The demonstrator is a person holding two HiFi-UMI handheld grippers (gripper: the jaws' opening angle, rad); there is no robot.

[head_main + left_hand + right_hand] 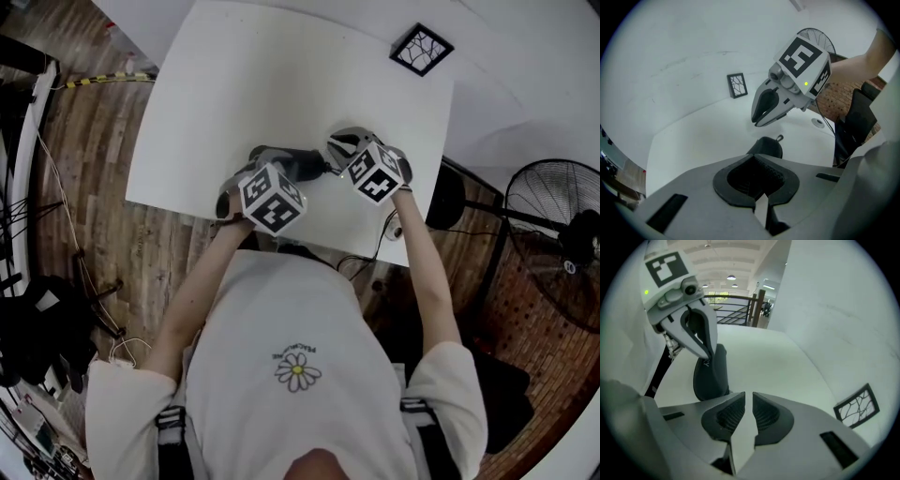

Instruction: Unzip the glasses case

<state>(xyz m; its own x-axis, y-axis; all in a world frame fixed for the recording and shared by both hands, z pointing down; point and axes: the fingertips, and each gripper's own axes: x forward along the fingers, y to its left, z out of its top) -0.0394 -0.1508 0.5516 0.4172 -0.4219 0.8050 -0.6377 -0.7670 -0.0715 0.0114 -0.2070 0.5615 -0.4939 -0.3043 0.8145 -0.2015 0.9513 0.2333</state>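
Dark grey oval glasses case (302,165): it sits on the white counter (281,84), near the front edge and between the two grippers. In the right gripper view it stands up on its edge.
Zip pull (779,138): a small loop sticking out at the case's far end, on the side nearer the right gripper.
Left gripper (752,159): it points steeply down, with its jaws drawn together at the tips and pinching the near edge of the case.
Right gripper (748,397): it hangs just beside the case, tips apart from it. The jaws stand a narrow slit apart, with only bare counter showing between them.
Black-framed square tile with a crack-like line pattern (421,49): it lies flat near the counter's far right corner, well apart from the case.
Surroundings: a wooden plank floor (84,169) and a black standing fan (553,225) to the right of the counter.
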